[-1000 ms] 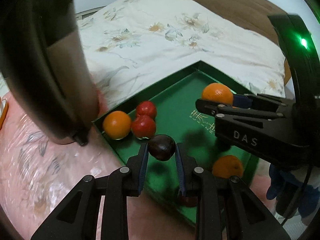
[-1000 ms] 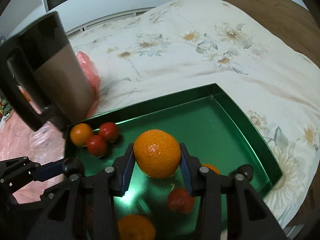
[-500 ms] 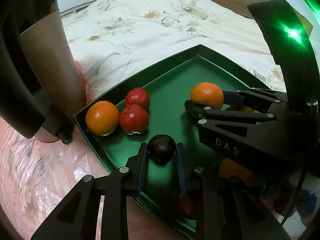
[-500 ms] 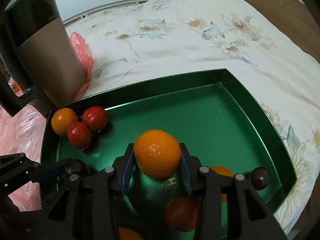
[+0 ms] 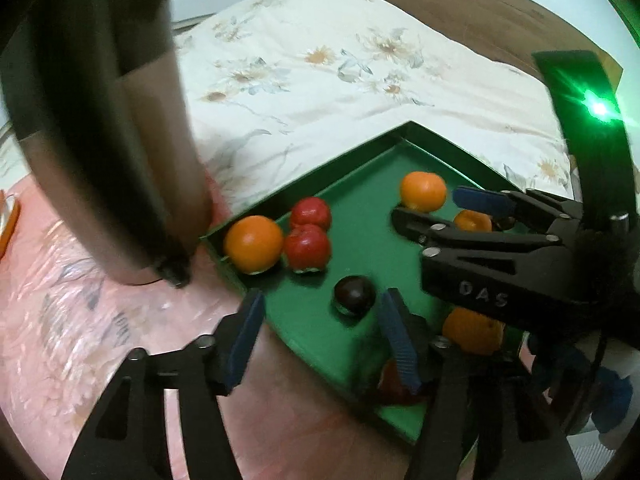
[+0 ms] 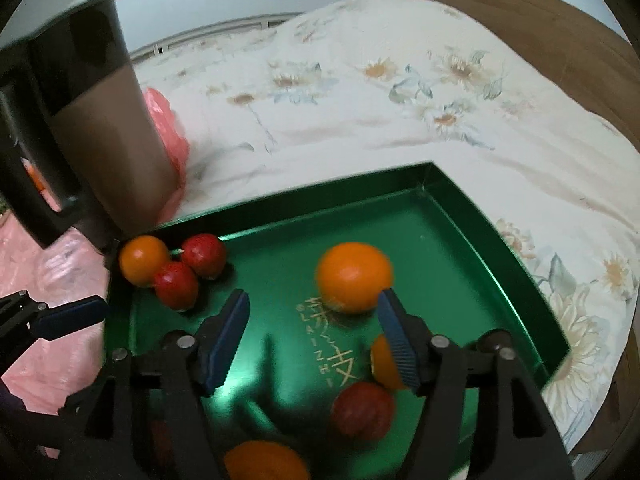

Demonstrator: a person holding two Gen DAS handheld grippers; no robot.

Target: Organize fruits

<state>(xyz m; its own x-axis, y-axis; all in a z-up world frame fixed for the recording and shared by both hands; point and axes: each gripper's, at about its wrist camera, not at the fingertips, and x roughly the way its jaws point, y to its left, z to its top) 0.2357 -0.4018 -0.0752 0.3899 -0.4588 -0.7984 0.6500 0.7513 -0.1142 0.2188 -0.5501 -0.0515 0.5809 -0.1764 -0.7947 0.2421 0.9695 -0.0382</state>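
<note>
A green tray [image 5: 362, 176] [image 6: 472, 200] lies on the bed and holds fruit. My left gripper [image 5: 320, 332] is open; a dark plum [image 5: 354, 295] rests on the tray floor just beyond its fingertips. An orange [image 5: 253, 244] and two red fruits [image 5: 307, 248] [image 5: 310, 213] sit in the tray's near-left corner. My right gripper [image 6: 314, 330] [image 5: 452, 210] is open; a large orange [image 6: 354, 278] lies free on the tray by its right fingertip. More oranges [image 6: 386, 362] [image 6: 266, 462] and a red fruit [image 6: 364, 410] lie under the right gripper.
A tall dark and tan kettle [image 5: 108, 120] [image 6: 80, 128] stands on pink plastic sheeting [image 5: 60, 320] just left of the tray. A floral bedspread [image 6: 400, 80] lies beyond the tray, with a wooden headboard [image 6: 540, 28] behind.
Both grippers opened. The left let go of the dark plum, which now rests on the tray. The right let go of the large orange, which now lies on the tray.
</note>
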